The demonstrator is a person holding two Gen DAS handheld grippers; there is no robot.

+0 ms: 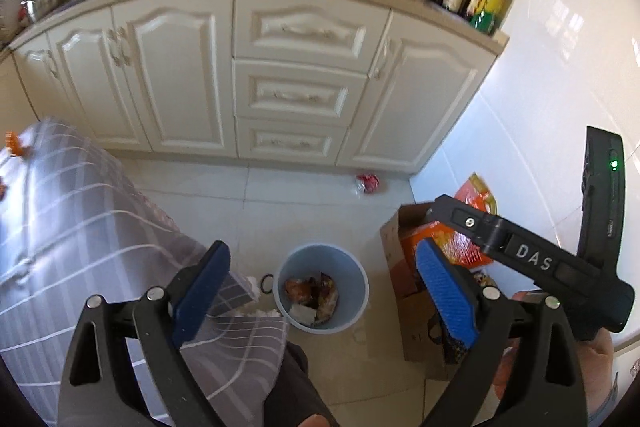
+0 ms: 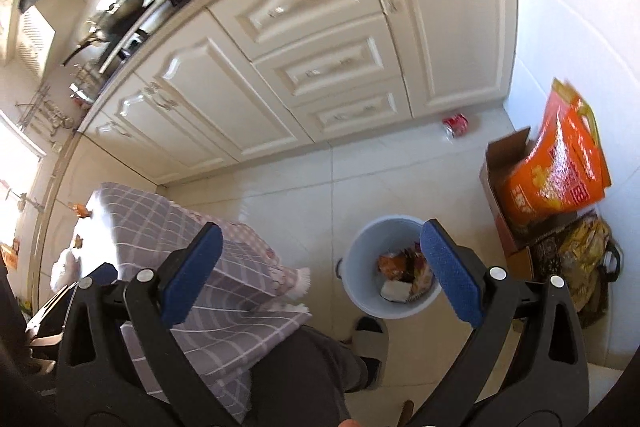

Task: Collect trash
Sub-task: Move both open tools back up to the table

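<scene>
Blue-padded and spread wide, the left gripper (image 1: pixel 324 291) and right gripper (image 2: pixel 320 275) hang empty above a pale-blue waste bin (image 1: pixel 358 277) already holding wrappers. A crushed red can (image 1: pixel 368 183) lies by the cabinet base, likely the next pickup, needing a reach across the tiles.

The left gripper (image 1: pixel 324 291) hangs spread wide above the blue bin (image 1: pixel 322 287), holding nothing. Wrappers (image 1: pixel 314 297) lie inside the bin. A red can (image 1: pixel 368 183) lies beyond it, near the cabinets (image 1: pixel 296 79).

One bin (image 1: pixel 322 287), one red can (image 1: pixel 368 183), one cardboard box (image 1: pixel 404 267).
</scene>
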